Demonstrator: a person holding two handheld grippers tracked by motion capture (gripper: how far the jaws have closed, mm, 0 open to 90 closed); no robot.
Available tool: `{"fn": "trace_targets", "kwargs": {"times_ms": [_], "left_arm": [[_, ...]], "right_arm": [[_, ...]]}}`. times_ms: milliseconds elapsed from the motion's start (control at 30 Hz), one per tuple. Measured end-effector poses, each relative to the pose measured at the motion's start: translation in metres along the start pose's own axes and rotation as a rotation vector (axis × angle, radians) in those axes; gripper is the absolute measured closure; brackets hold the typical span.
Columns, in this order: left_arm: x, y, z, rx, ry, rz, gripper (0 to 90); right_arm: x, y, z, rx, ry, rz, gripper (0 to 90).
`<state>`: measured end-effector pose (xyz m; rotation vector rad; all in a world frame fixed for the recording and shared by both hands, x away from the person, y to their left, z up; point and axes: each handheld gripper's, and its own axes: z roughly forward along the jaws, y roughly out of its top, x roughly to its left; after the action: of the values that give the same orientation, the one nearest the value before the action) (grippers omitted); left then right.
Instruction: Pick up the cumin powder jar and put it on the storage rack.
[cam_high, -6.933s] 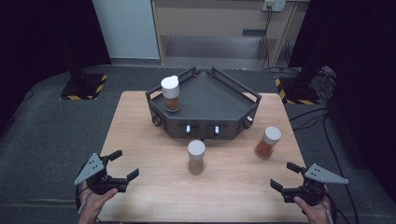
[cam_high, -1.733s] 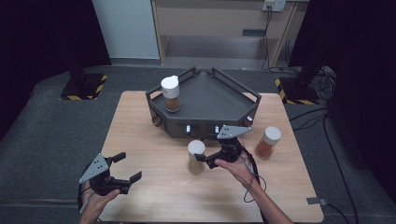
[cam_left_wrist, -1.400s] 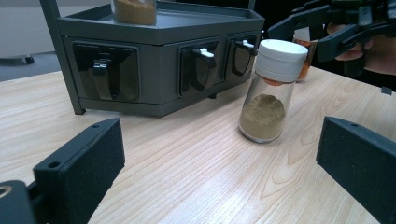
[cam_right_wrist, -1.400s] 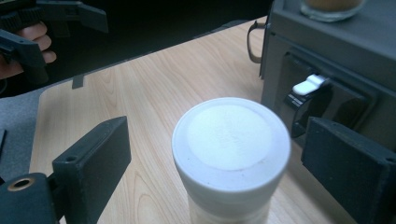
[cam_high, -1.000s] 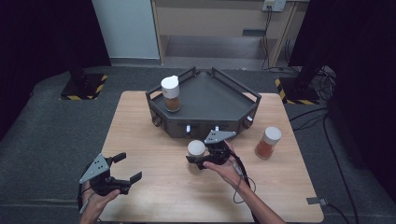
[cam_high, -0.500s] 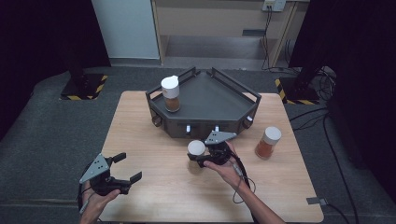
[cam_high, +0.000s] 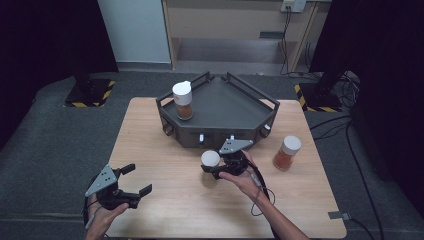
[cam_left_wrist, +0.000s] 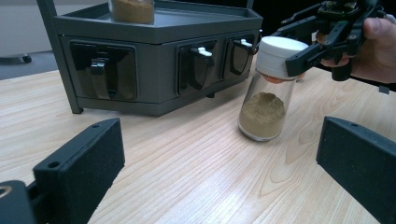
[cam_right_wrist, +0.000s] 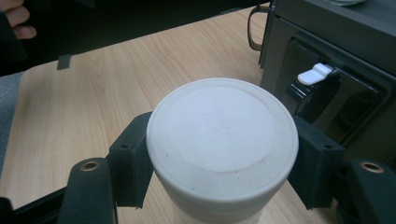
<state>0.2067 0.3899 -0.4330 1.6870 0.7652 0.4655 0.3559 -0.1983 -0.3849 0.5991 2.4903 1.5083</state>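
The right gripper (cam_high: 216, 169) is pinching the white lid of a spice jar (cam_high: 210, 160), its two black jaws pressing against opposite sides of the cap, as the right gripper view shows from just above the lid (cam_right_wrist: 222, 135). Its jaws have just been closing, with the jar between them. In the left gripper view the jar (cam_left_wrist: 268, 95) is standing upright on the counter (cam_high: 165, 150), its glass body about a third full of tan powder, and the right gripper (cam_left_wrist: 299, 58) is clamping it at the cap from the right, with the person's hand (cam_left_wrist: 380, 46) behind it.

The jar is sitting near the middle of the counter, just in front of a dark grey angular rack (cam_high: 220, 112) with a raised rail around its flat top and a row of small latched compartments along its front face. That rack is standing close behind the jar. A second white-capped jar (cam_high: 182, 100) with brownish powder is resting on the rack's top, toward its left corner. A third jar (cam_high: 287, 153), holding orange-red powder, is standing on the counter to the right, well apart from the gripped one.

The left gripper (cam_high: 134, 181) is hovering near the counter's front left corner, its jaws spread wide with nothing between them, well apart from all three jars.
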Motion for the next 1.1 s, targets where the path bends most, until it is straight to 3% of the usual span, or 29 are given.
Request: {"fn": "trace_targets", "kwargs": {"times_ms": [733, 1100], "left_arm": [[0.001, 0.000, 0.000, 0.001, -0.004, -0.004, 0.0], [0.001, 0.000, 0.001, 0.004, -0.006, -0.004, 0.0]], "right_arm": [[-0.016, 0.030, -0.021, 0.017, 0.071, -0.041, 33.6], [-0.020, 0.054, -0.040, 0.028, 0.101, -0.075, 33.6]]}}
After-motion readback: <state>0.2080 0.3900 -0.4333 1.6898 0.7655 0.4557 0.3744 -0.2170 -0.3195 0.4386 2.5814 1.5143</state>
